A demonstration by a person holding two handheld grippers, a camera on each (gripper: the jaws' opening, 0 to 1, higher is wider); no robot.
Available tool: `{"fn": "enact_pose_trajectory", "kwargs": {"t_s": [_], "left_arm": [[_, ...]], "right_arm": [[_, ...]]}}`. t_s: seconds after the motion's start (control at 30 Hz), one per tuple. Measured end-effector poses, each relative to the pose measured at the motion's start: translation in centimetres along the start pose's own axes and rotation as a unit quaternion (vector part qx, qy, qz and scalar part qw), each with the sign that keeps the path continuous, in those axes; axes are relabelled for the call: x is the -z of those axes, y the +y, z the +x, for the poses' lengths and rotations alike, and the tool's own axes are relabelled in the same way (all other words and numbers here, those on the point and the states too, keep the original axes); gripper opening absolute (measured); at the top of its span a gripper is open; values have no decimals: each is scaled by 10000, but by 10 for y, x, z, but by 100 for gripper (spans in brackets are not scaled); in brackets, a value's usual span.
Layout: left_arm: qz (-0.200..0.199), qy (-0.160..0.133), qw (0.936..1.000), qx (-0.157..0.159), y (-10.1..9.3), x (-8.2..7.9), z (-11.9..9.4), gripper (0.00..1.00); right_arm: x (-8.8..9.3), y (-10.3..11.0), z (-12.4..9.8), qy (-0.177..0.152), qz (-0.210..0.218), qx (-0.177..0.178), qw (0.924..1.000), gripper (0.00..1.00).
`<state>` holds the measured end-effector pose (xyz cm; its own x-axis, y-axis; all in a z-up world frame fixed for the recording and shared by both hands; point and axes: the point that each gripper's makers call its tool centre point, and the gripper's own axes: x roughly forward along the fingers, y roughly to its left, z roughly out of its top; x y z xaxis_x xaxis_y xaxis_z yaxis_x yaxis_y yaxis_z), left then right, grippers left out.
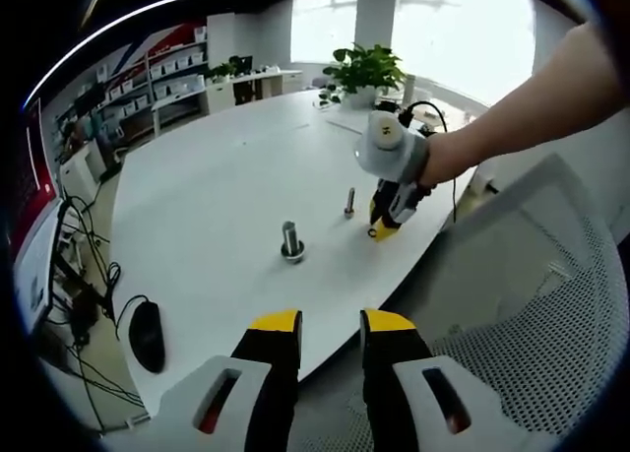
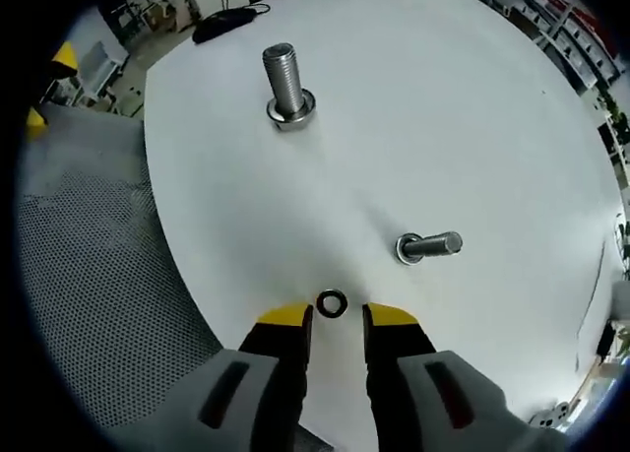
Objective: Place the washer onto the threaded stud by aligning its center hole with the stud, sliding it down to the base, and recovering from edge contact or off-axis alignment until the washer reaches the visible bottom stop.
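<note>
Left gripper view: white table [image 1: 217, 206] (shelves [image 1: 172, 73] and plant [image 1: 362, 73] behind); both grippers' jaws spread.

text: none legible | shelf boxes [image 1: 177, 73]: labels perhaps present, too blurred to read

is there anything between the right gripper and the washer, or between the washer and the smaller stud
Nothing visible. The washer lies flat on the white table just ahead of the open right gripper, and only bare tabletop separates it from the smaller stud.
</note>
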<state>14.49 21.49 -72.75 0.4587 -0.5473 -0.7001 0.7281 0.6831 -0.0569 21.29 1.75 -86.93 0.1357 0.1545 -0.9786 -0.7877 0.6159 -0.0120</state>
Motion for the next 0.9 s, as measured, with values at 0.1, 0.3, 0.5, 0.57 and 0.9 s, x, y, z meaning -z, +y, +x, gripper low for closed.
{"fn": "enact_pose_trajectory", "kwargs": {"t_s": [0.1, 0.3, 0.5, 0.57, 0.9], "left_arm": [[10, 18, 10000, 5, 0, 0, 0, 22], [-9, 11, 10000, -33, 2, 0, 0, 21], [-1, 43, 10000, -31, 1, 1, 1, 21], [9, 64, 10000, -26, 1, 2, 1, 21], [-7, 96, 9999, -54, 2, 3, 1, 21]], "right_arm": [[-1, 0, 0, 12, -91, -8, 10000, 24], [-1, -2, 1, 75, -120, -68, 9999, 23], [-2, -3, 1, 256, -277, -34, 9993, 20], [-2, -4, 1, 249, -321, 3, 9992, 17], [-3, -8, 2, 480, -510, 154, 9974, 13]]}}
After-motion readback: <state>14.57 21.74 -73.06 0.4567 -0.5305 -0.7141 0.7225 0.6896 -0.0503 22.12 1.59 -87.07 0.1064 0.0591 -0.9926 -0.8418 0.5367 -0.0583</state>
